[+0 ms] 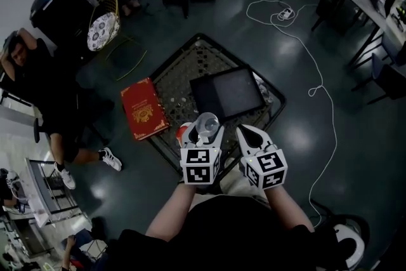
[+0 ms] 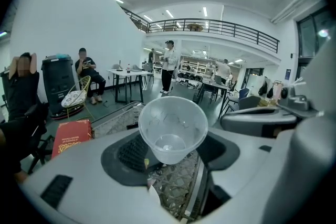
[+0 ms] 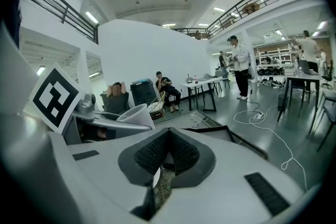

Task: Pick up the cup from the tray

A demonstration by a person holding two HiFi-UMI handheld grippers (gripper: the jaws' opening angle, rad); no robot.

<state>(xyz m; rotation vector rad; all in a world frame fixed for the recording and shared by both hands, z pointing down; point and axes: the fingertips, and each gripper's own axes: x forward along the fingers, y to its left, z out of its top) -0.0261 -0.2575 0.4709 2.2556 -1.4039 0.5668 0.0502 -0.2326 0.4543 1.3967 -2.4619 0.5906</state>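
A clear plastic cup [image 1: 207,123] is held above the near edge of the low table, with my left gripper [image 1: 205,134] shut on its lower part. In the left gripper view the cup [image 2: 172,129] tilts its empty mouth toward the camera, and the dark pads [image 2: 129,153] press on both of its sides. The dark tray [image 1: 227,93] lies flat on the table beyond it, with nothing on it. My right gripper [image 1: 249,134] hovers just right of the left one, shut with nothing in it. Its pads [image 3: 184,155] meet in the right gripper view, where the cup [image 3: 137,115] shows at the left.
A red book [image 1: 144,108] lies on the left of the patterned low table [image 1: 190,63]. A small red object [image 1: 182,132] sits under the cup. People sit at the left beside a yellow wire chair [image 1: 104,25]. A white cable [image 1: 317,85] runs across the floor at the right.
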